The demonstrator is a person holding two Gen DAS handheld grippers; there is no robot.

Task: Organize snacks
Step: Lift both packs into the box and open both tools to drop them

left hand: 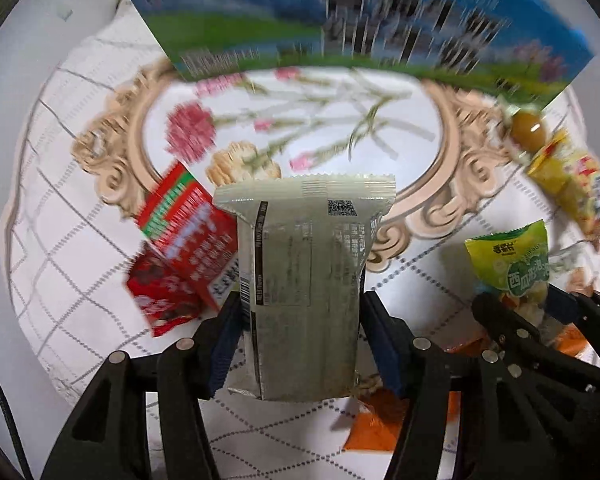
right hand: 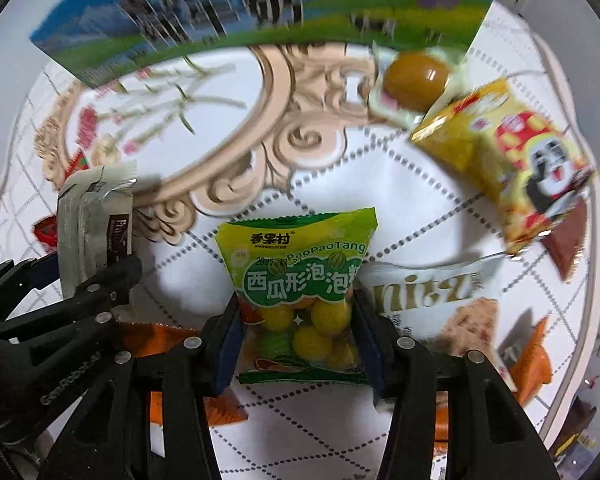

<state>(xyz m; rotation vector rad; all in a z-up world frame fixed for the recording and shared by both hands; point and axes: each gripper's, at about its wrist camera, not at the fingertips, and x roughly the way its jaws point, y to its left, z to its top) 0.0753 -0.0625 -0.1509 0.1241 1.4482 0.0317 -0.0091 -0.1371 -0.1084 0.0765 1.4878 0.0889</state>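
While the left gripper [left hand: 300, 344] clamps a pale, crinkly wafer packet [left hand: 300, 280] above the surface [left hand: 80, 240], the right gripper [right hand: 296, 344] pinches a light, soft gumball bag [right hand: 300, 292] low at its sides; both look slippery.

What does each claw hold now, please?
Left claw: closed on the grey packet.
Right claw: closed on the green candy bag.
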